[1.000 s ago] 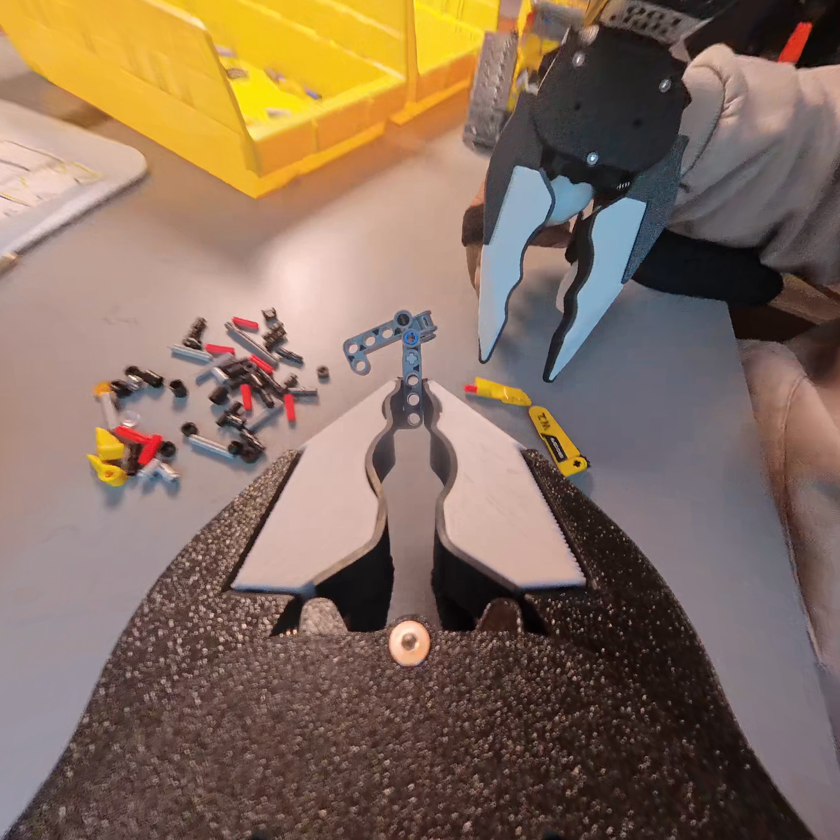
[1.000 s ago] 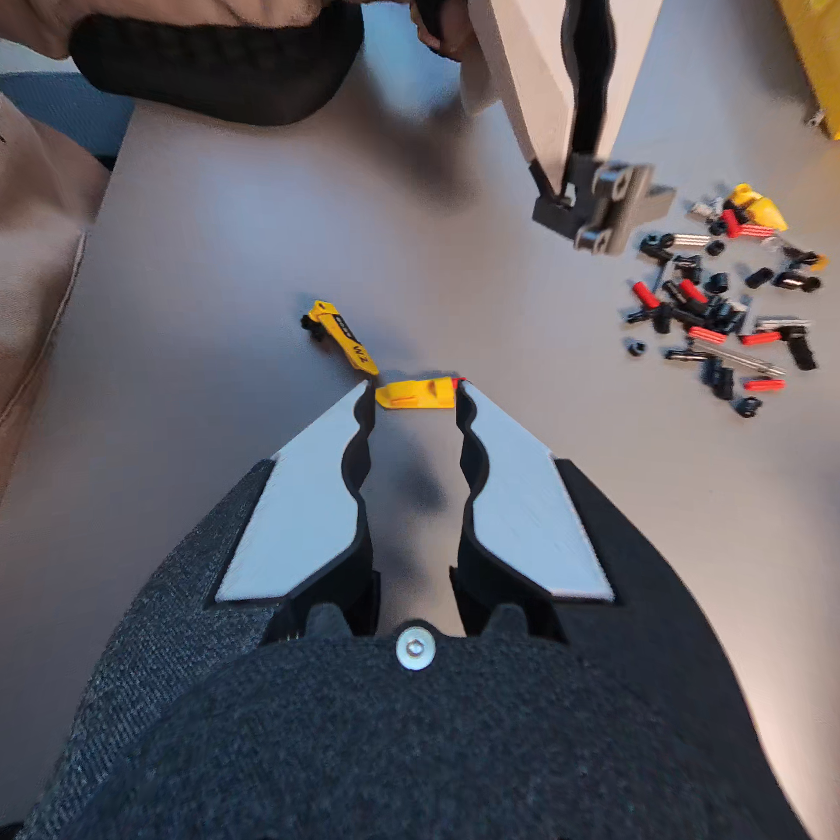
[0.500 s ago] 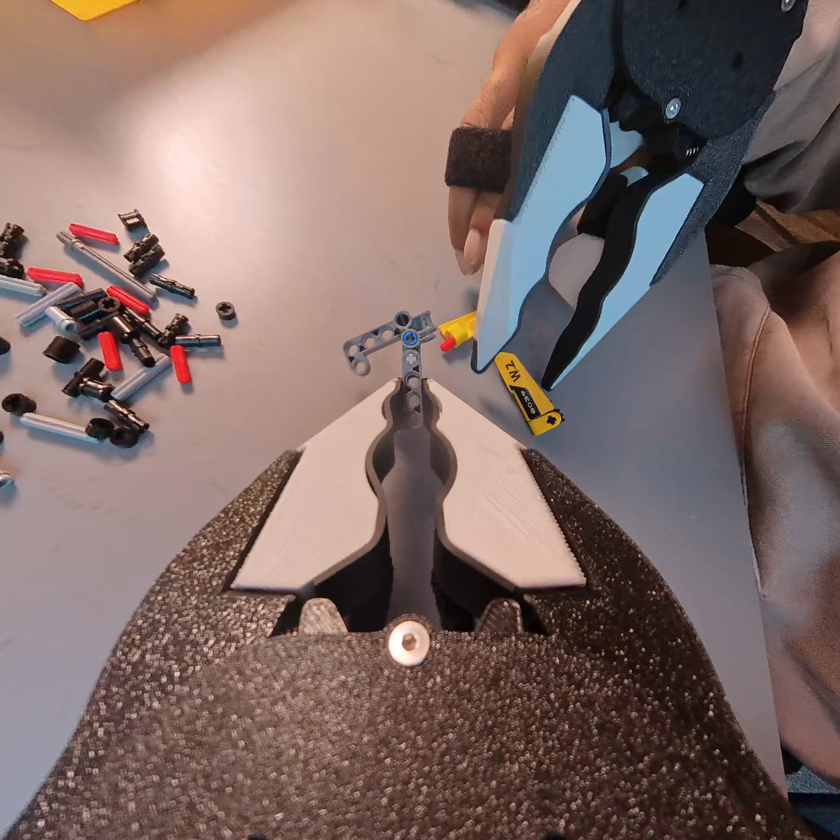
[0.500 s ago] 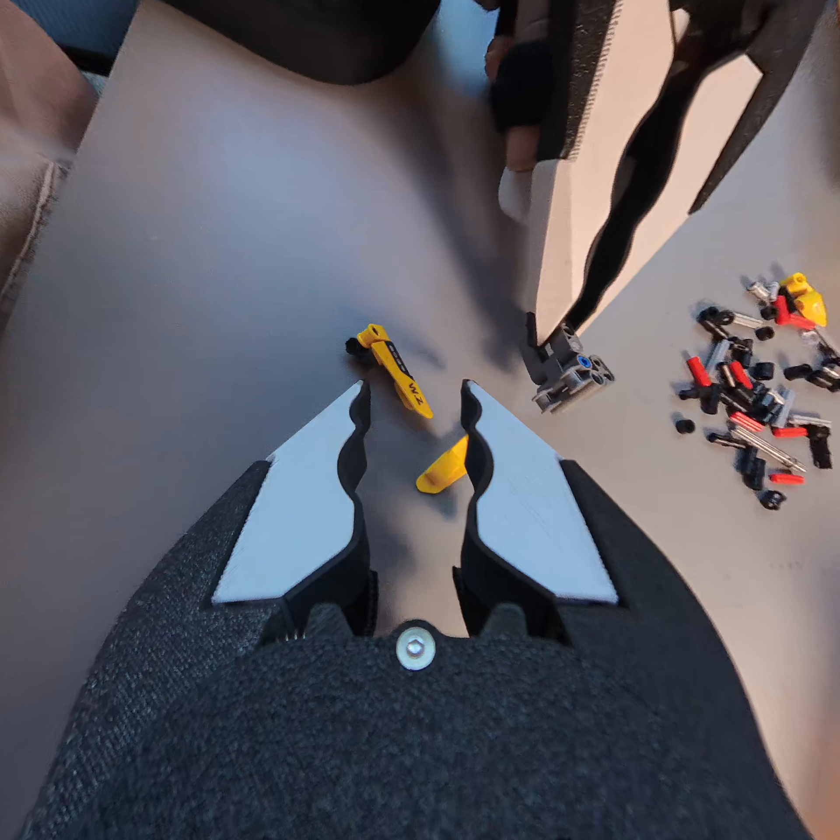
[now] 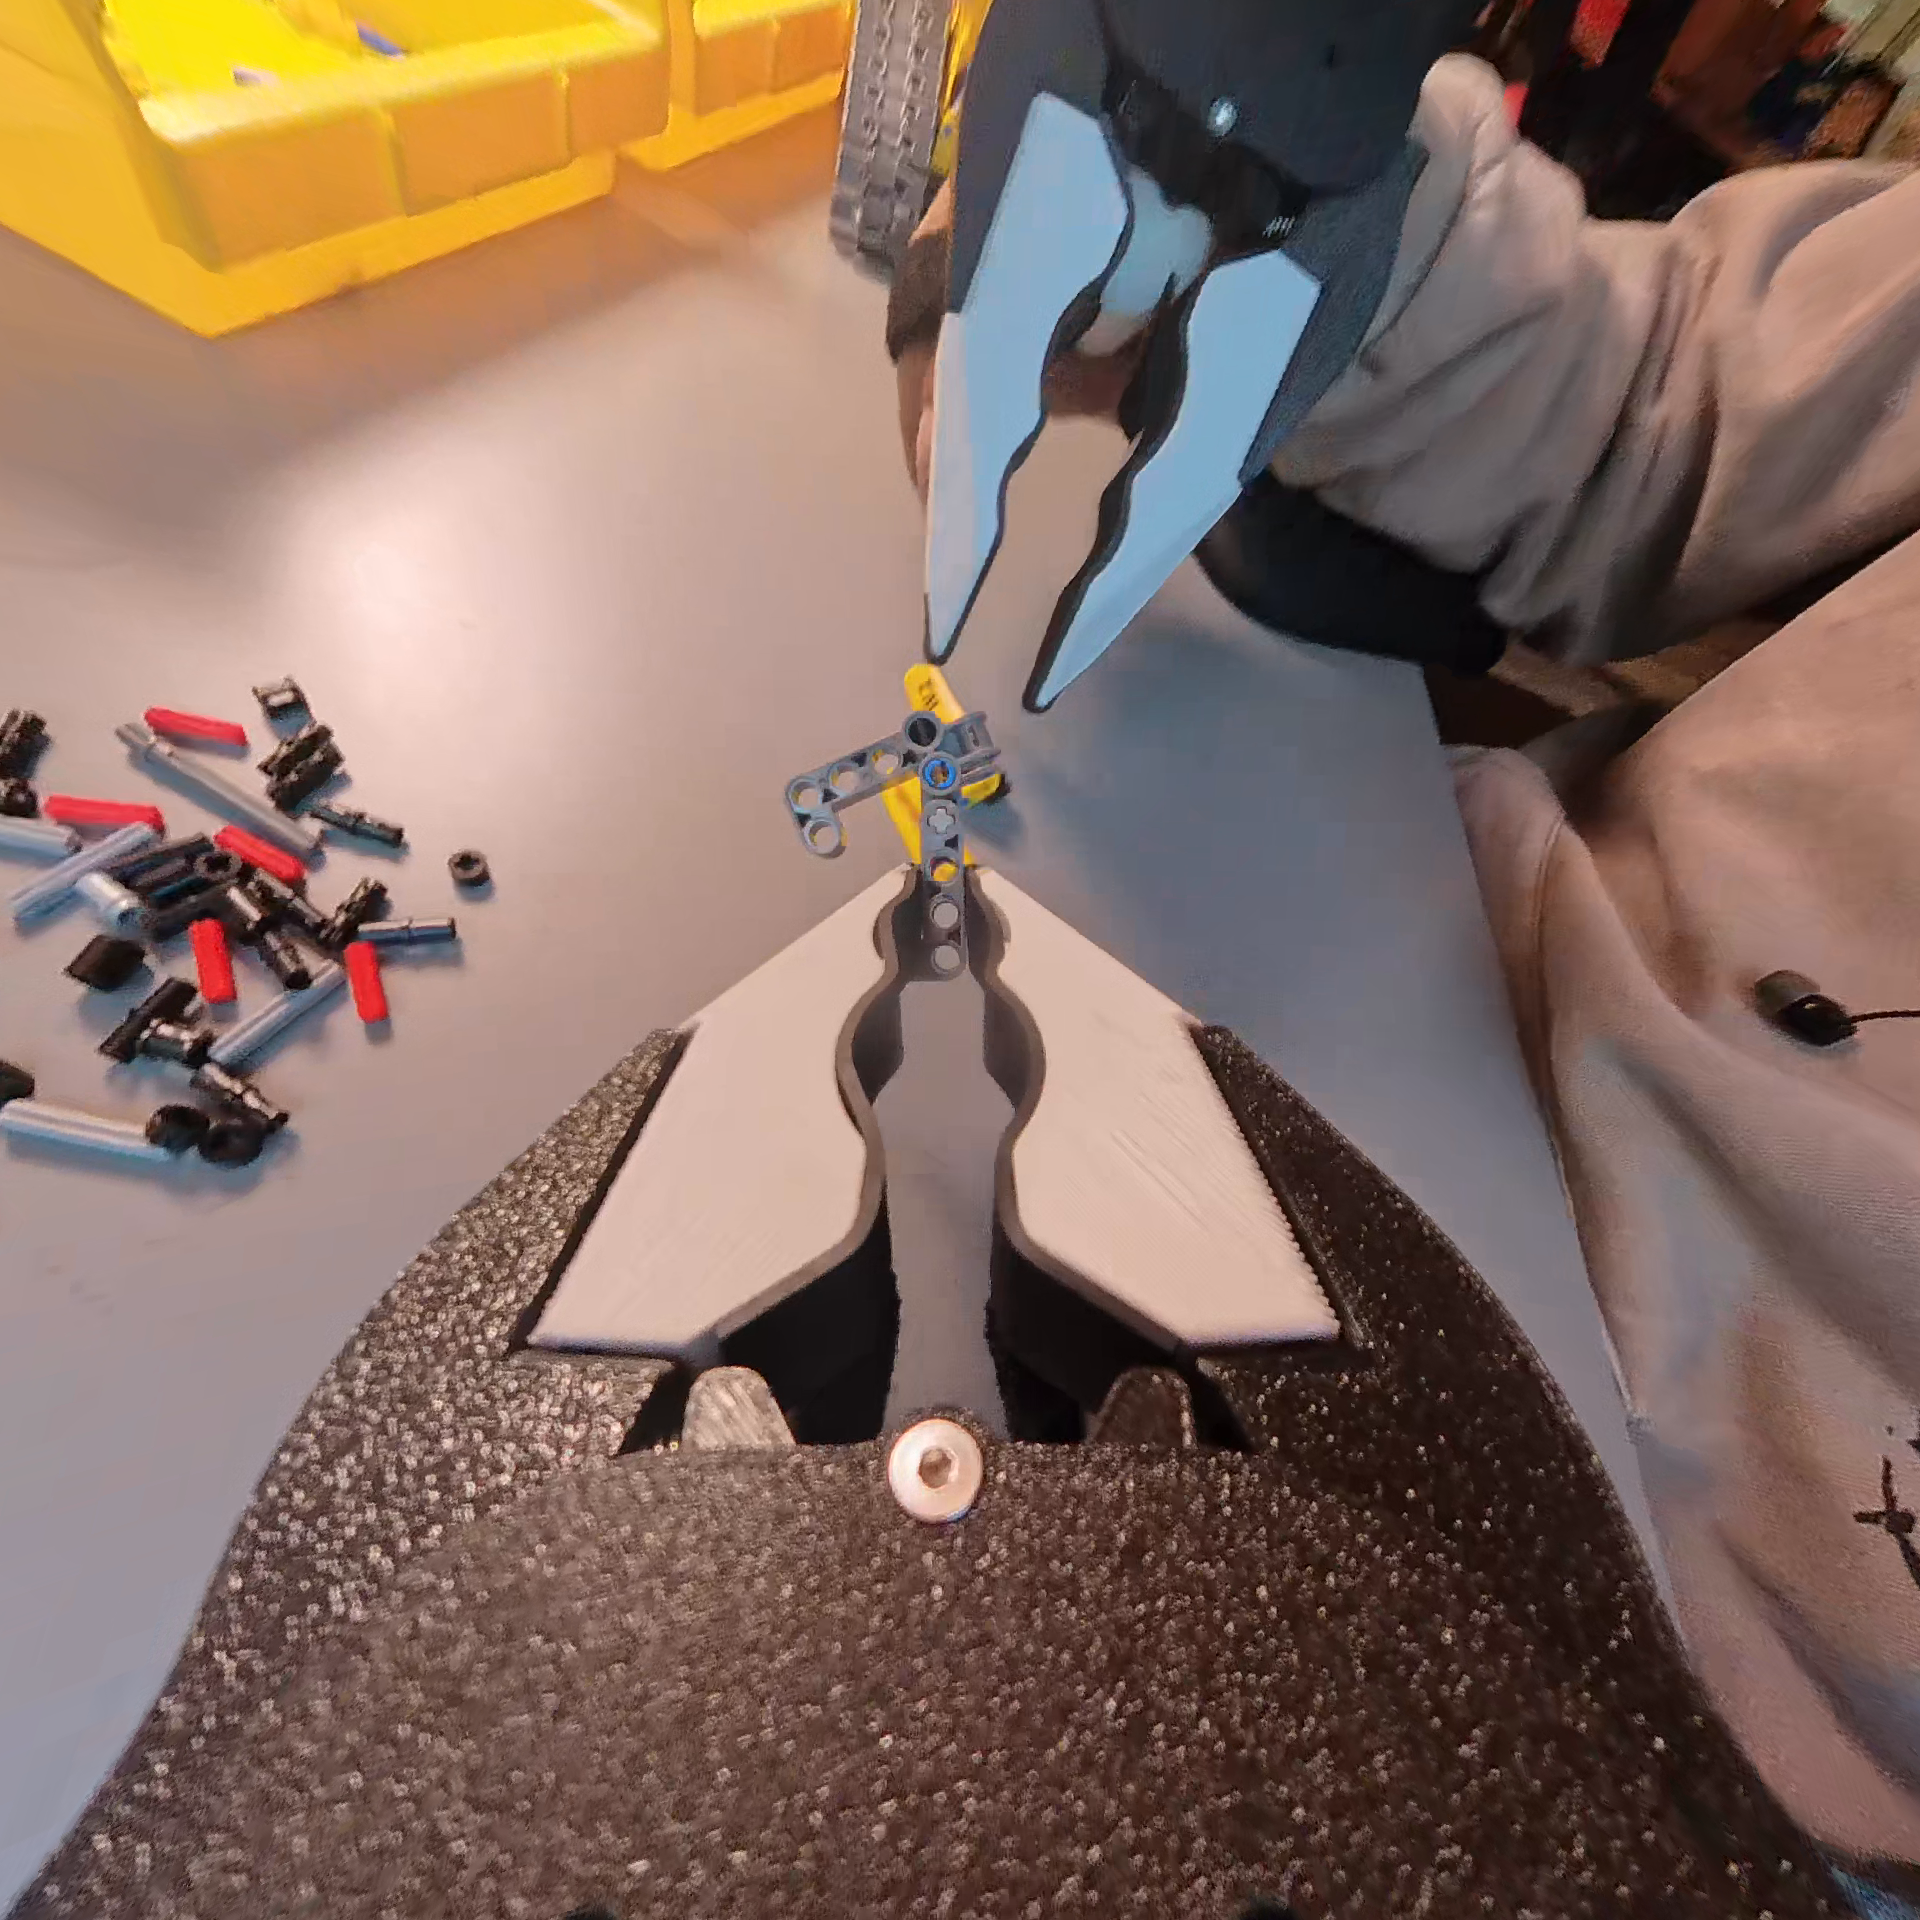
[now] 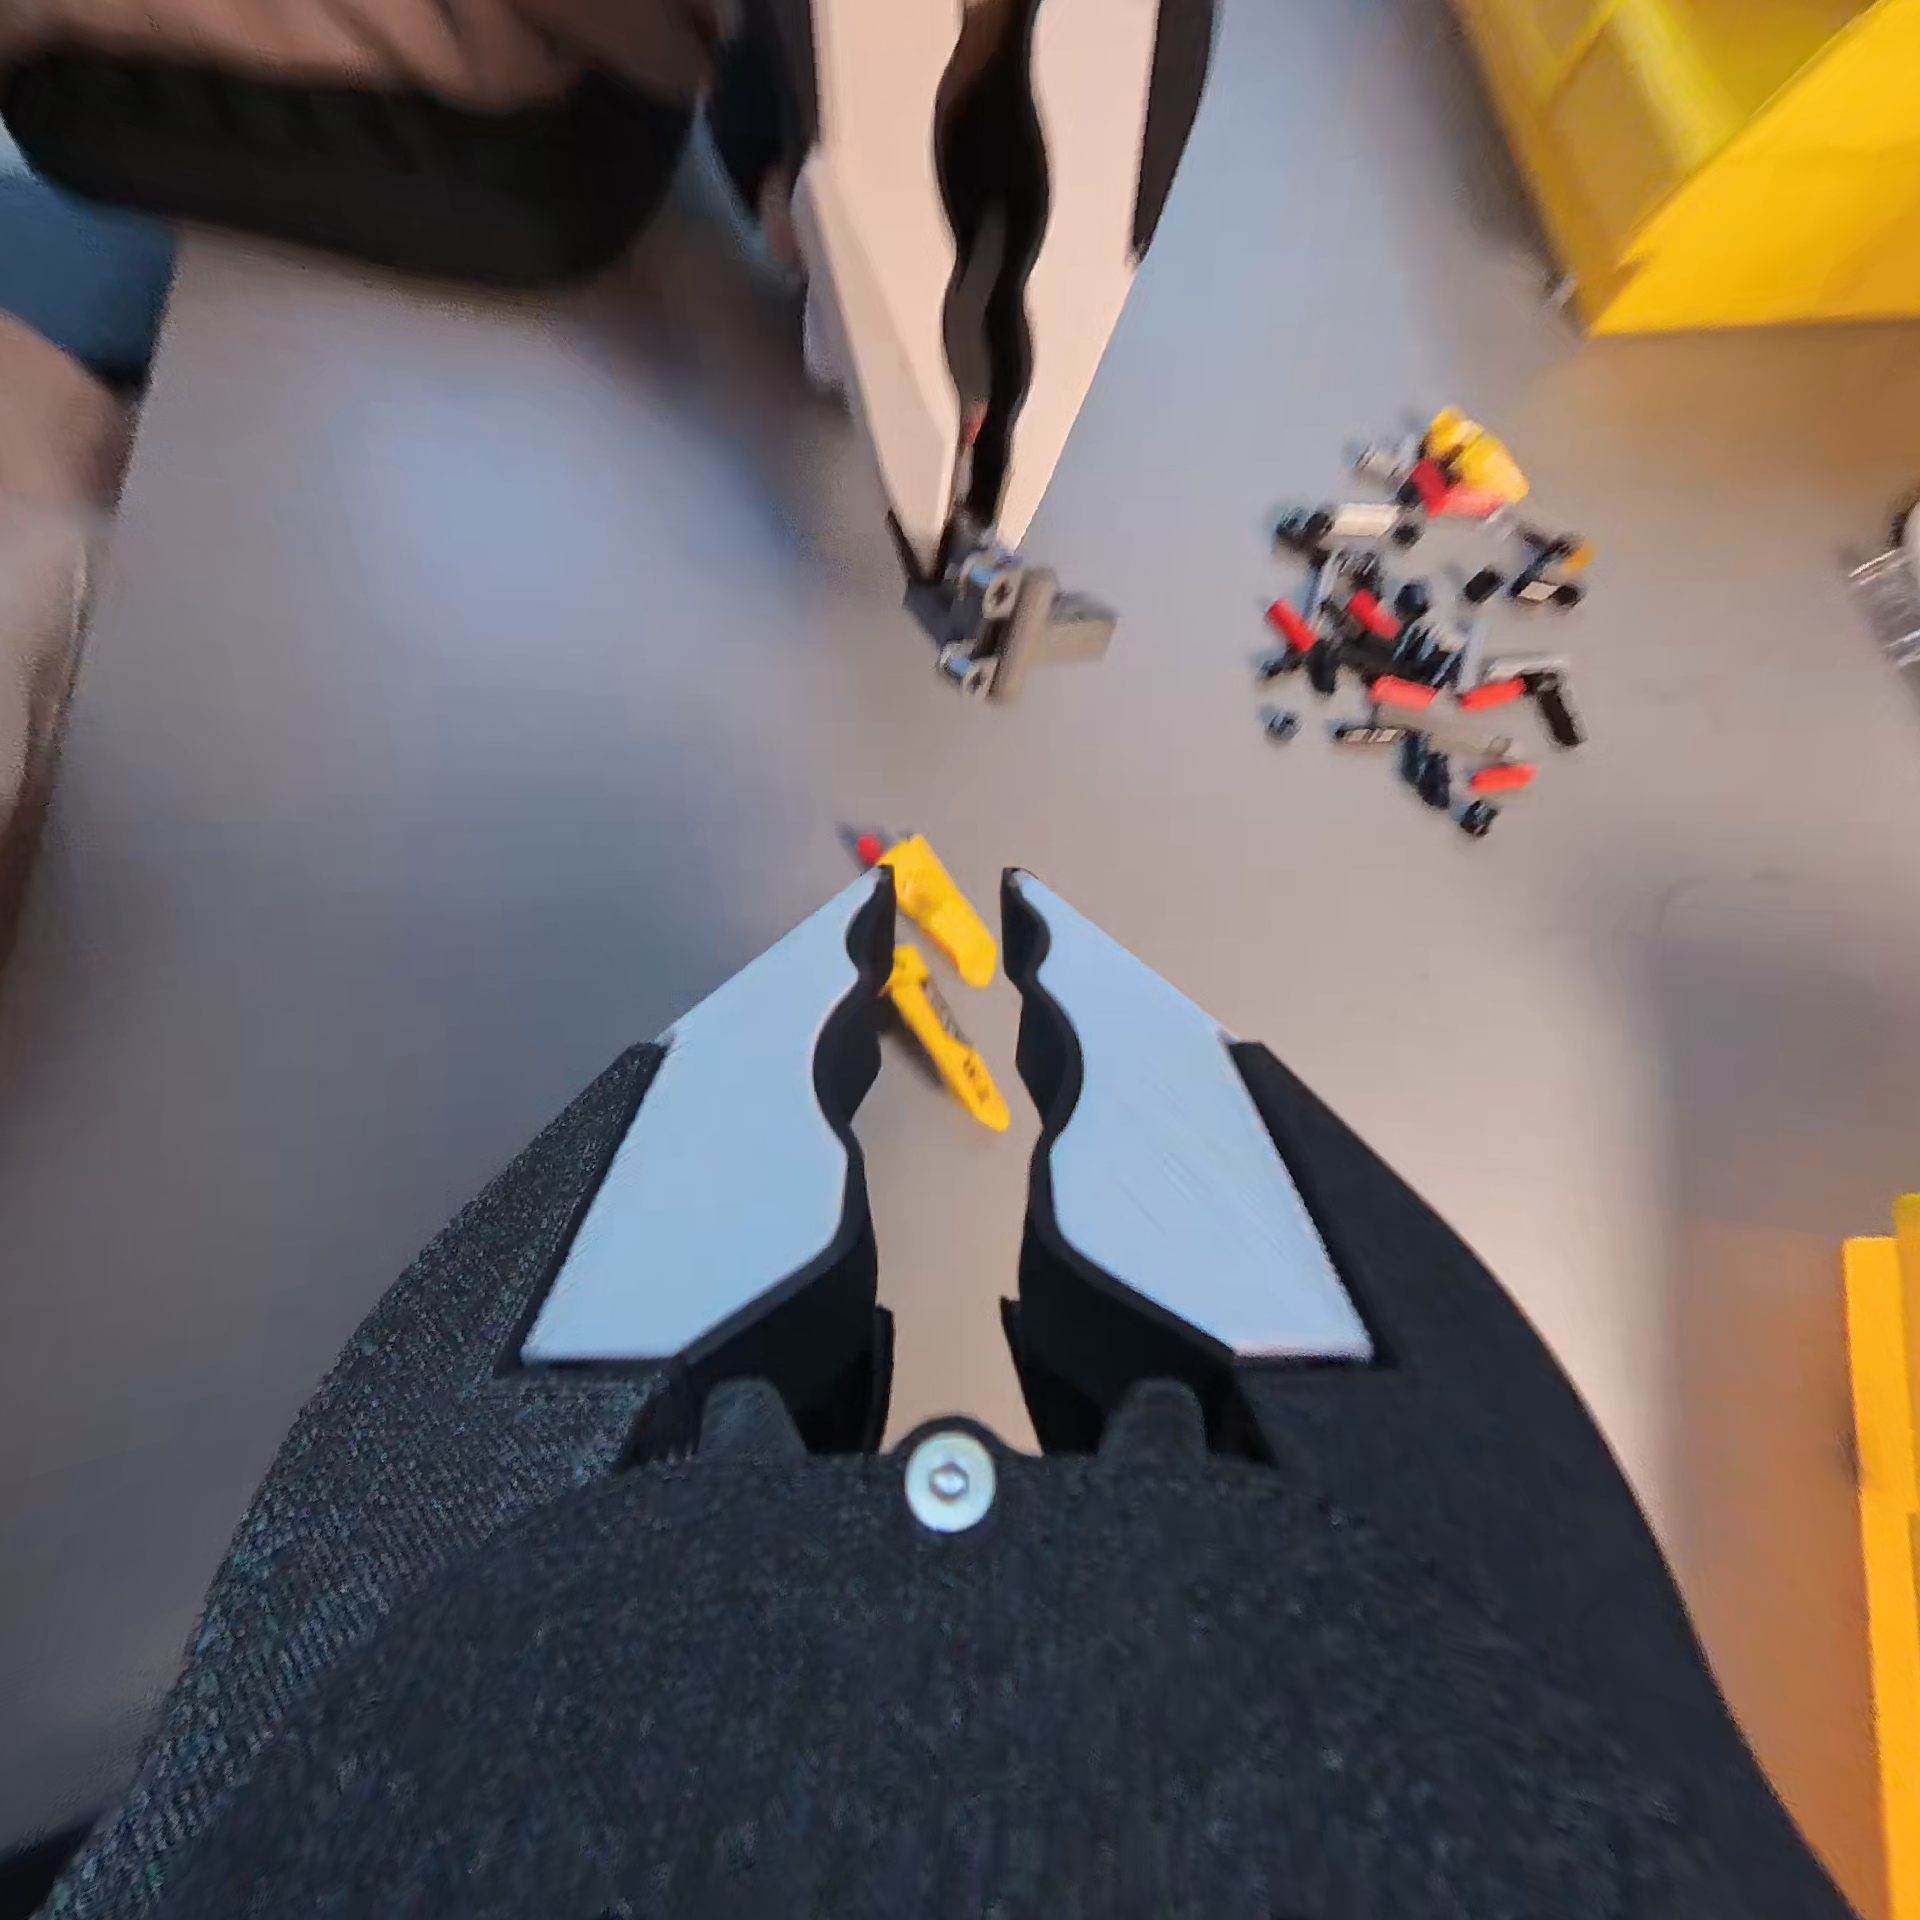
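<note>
My left gripper [image 5: 940,883] is shut on the lower end of a grey holed beam assembly [image 5: 914,779] and holds it upright above the grey table [image 5: 520,520]. It also shows in the right wrist view [image 6: 1008,629], hanging from the left gripper [image 6: 971,551]. My right gripper [image 6: 945,881] is open, with its jaws fairly close together. Two yellow pieces lie on the table between its fingers: a short one [image 6: 940,914] and a long one [image 6: 951,1044]. In the left wrist view the right gripper [image 5: 987,681] points down just behind the assembly, over a yellow piece [image 5: 928,691].
A pile of small black, red and grey pins and axles [image 5: 208,914] lies left of the assembly, also in the right wrist view [image 6: 1423,634]. Yellow bins [image 5: 364,135] and a grey tyre [image 5: 883,114] stand at the back. A person's sleeve [image 5: 1558,364] is at the table's right edge. Across from one pair of fingers to the other is roughly 6 cm.
My right gripper has shifted so that both yellow pieces lie between its fingers, and its jaws have narrowed. My left gripper still holds the grey assembly and has drawn back.
</note>
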### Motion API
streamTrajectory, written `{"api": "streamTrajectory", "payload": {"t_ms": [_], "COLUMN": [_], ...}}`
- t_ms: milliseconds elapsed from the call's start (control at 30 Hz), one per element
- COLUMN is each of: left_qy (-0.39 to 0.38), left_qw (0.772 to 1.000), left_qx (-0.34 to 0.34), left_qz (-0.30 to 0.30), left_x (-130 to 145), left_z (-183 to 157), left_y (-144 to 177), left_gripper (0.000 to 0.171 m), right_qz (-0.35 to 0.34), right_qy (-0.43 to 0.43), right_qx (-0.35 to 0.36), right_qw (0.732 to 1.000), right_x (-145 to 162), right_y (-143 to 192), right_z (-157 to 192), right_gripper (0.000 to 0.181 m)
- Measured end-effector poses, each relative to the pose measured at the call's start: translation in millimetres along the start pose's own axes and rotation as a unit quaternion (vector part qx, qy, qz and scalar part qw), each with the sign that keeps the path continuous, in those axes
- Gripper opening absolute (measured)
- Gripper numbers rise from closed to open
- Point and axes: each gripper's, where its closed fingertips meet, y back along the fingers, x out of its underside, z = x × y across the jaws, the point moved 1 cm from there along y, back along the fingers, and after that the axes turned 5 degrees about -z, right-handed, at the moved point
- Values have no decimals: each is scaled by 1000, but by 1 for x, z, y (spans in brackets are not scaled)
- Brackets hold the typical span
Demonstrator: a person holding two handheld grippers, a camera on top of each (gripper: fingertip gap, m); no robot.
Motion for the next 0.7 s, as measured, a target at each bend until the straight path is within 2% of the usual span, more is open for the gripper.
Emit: {"api": "streamTrajectory", "payload": {"t_ms": [100, 167, 267, 367, 533, 633, 700], "left_qy": [5, 1, -6, 4, 0, 5, 12], "left_qw": [998, 995, 988, 978, 975, 976, 977], "left_qx": [23, 37, 46, 59, 59, 58, 78], "left_qz": [-53, -89, -149, -199, -216, -210, -196], "left_x": [-17, -27, -45, -59, -63, -62, -59], "left_z": [-10, -16, -22, -28, -34, -35, -40], "left_y": [0, 1, 6, 8, 0, -5, -7], "left_gripper": [7, 7, 7, 7, 7, 7, 14], "right_qz": [-108, -173, -242, -305, -348, -334, -326], "right_qy": [-29, -78, -165, -222, -202, -196, -185], "right_qx": [28, 7, -9, -32, -30, -37, -44], "right_qw": [993, 982, 956, 926, 915, 921, 926], "right_x": [-31, -47, -58, -68, -79, -77, -74], "right_y": [-1, -1, 2, 11, 23, 24, 24], "right_z": [-5, 1, -1, 0, -1, 1, 4], "right_gripper": [18, 22, 22, 11, 6, 6, 6]}}
